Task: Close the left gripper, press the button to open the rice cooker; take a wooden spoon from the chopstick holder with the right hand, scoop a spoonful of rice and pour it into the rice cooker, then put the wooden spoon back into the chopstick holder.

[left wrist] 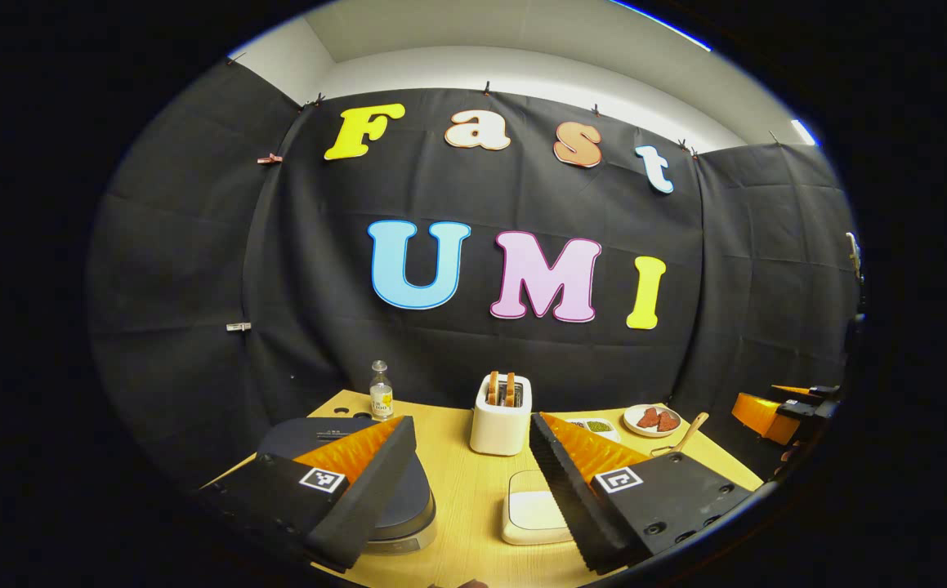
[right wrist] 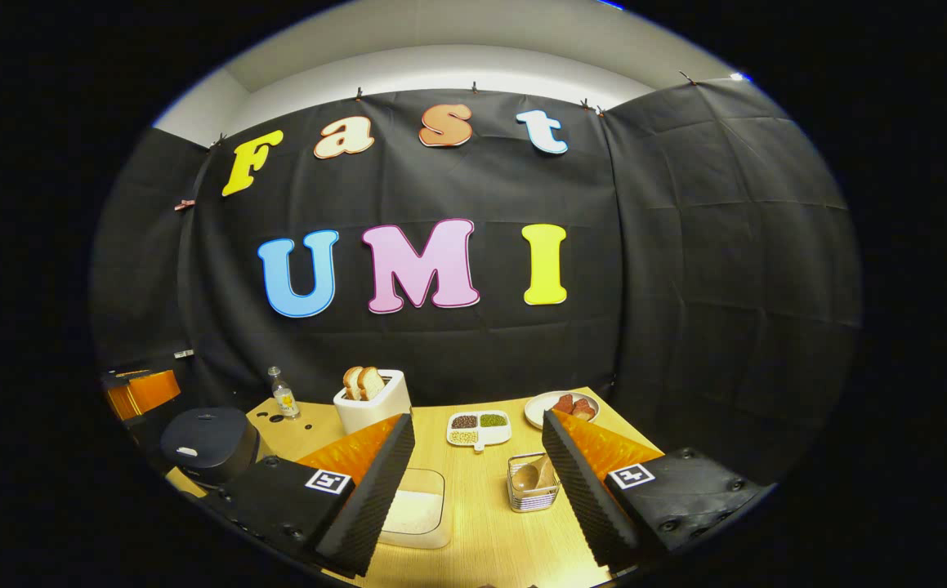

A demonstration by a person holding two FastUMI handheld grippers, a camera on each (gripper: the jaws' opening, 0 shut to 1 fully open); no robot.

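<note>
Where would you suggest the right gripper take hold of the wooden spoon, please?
Grip the wooden spoon at its top end, which sticks up out of the wire chopstick holder, coming from above. The basket walls block its sides, and the right gripper is open.

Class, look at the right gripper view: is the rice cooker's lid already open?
No. The dark rice cooker sits on the table with its lid down flat.
</note>
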